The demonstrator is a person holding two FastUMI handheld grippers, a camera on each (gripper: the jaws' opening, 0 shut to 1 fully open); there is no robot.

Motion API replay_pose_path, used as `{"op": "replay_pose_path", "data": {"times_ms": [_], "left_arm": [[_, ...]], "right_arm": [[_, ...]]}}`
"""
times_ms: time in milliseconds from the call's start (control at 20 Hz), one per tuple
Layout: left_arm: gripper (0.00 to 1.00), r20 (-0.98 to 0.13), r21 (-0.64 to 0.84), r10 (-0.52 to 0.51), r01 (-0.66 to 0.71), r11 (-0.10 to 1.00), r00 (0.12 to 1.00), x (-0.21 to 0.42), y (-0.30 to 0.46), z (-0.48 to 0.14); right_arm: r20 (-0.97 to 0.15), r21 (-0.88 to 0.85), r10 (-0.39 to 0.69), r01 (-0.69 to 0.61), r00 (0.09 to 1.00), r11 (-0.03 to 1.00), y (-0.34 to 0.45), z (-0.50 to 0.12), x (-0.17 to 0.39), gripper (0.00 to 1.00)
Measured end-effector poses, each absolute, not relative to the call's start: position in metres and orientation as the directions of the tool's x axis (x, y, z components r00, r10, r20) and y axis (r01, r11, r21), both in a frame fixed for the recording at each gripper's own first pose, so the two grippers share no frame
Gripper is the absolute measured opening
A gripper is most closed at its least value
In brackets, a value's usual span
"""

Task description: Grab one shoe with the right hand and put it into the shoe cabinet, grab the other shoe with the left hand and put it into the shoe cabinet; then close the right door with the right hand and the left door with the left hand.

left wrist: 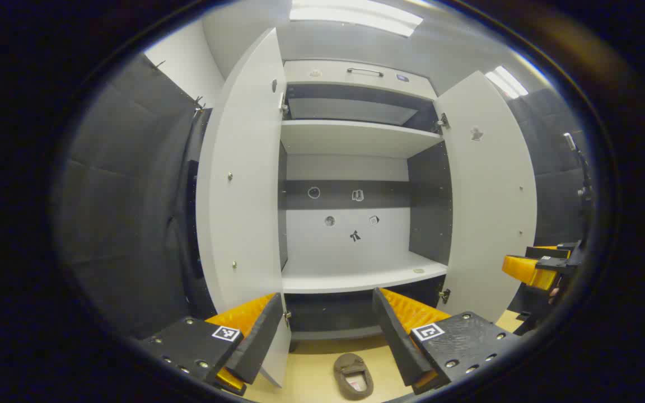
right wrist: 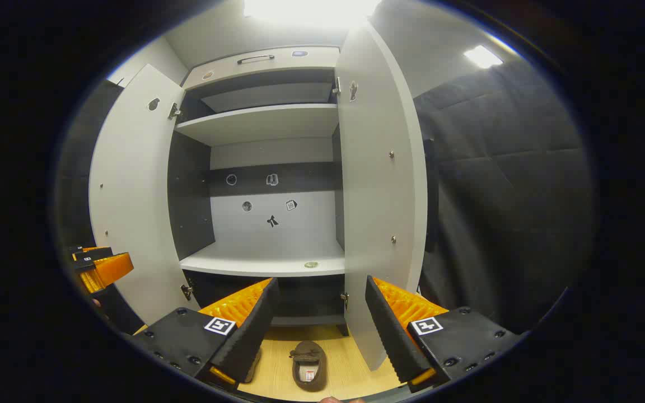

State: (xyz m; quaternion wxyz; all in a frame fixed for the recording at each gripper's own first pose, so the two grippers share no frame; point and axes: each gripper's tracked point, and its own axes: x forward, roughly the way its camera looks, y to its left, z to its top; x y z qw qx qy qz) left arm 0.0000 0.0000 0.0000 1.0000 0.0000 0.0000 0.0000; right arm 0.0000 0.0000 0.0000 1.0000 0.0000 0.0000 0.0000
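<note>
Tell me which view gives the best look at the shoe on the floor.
The right gripper view: the brown shoe lies whole on the floor between the open fingers, before the cabinet. The left gripper view shows a shoe too, lower, close to the edge.
</note>
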Motion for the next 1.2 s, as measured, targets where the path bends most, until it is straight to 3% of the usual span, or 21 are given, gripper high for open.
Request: {"op": "replay_pose_path", "data": {"times_ms": [100,850,1200], "left_arm": [[0.94,0.002,-0.012,0.005,-0.005,1.0,1.0,0.0,0.001,0.0],[0.94,-0.009,-0.007,0.016,-0.016,1.0,1.0,-0.01,0.001,-0.019],[0.94,-0.029,-0.027,0.019,-0.019,0.999,0.999,-0.014,0.003,-0.027]], "right_arm": [[-0.004,0.004,0.005,-0.005,1.0,1.0,0.001,0.0,0.0,0.98],[-0.043,-0.057,0.069,-0.072,0.997,0.996,0.011,-0.006,0.01,0.96],[-0.098,-0.005,0.085,-0.086,0.992,0.996,0.021,-0.018,0.018,0.95]]}}
